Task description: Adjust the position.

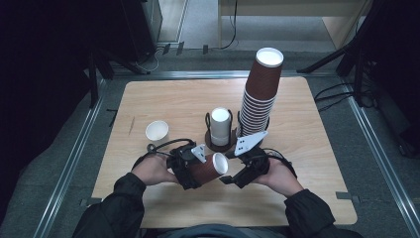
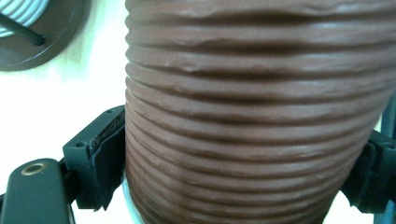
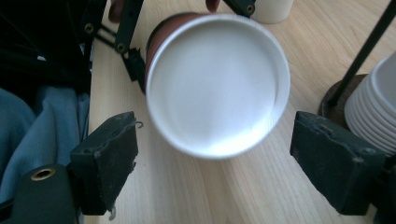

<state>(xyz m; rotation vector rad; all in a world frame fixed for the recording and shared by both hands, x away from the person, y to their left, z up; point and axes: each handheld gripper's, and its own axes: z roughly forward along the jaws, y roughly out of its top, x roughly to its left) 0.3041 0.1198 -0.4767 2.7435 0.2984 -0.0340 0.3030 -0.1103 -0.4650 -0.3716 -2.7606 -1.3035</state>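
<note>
— What's around my station?
— I see a pale wood table (image 1: 317, 148) on grey floor (image 1: 376, 148), metal rails (image 1: 74, 158) flanking it, cables (image 1: 341, 91) at right, a desk (image 1: 297, 15) beyond, dim edges.

Left gripper (image 1: 198, 171) jaws clamped, pointing toward right gripper (image 1: 229, 179), whose jaws stand wide apart; both hands low over the near table edge.

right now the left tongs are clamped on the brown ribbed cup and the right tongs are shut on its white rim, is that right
Not quite. The left tongs do clamp the brown ribbed cup, but the right tongs are open: in the right gripper view their pads stand apart on either side of the cup's white rim, not touching it.
</note>
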